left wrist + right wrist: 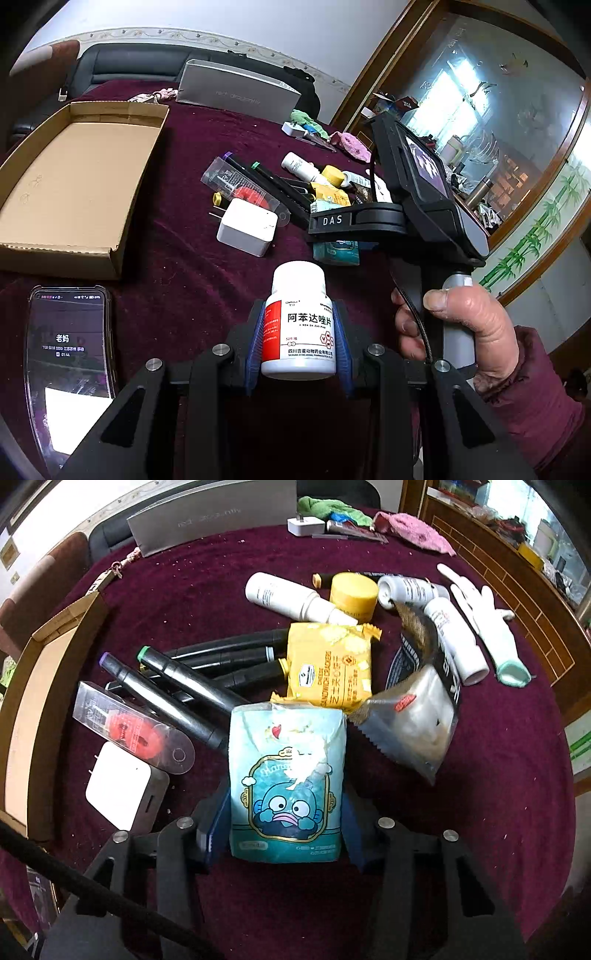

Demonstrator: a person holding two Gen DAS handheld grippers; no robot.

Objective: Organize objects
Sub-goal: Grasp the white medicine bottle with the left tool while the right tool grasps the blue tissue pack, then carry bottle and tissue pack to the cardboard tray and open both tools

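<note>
Left gripper clamping white pill bottle, right gripper clasping blue tissue pack, cardboard box ahead-left of the left gripper

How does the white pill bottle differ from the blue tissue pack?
The pill bottle is a rigid white cylinder with a red label panel; the tissue pack is a soft, flat blue packet with a cartoon face. The bottle sits in the left hand-held gripper; the pack sits in the right hand-held gripper. Both are gripped between blue pads above the maroon cloth.
</note>
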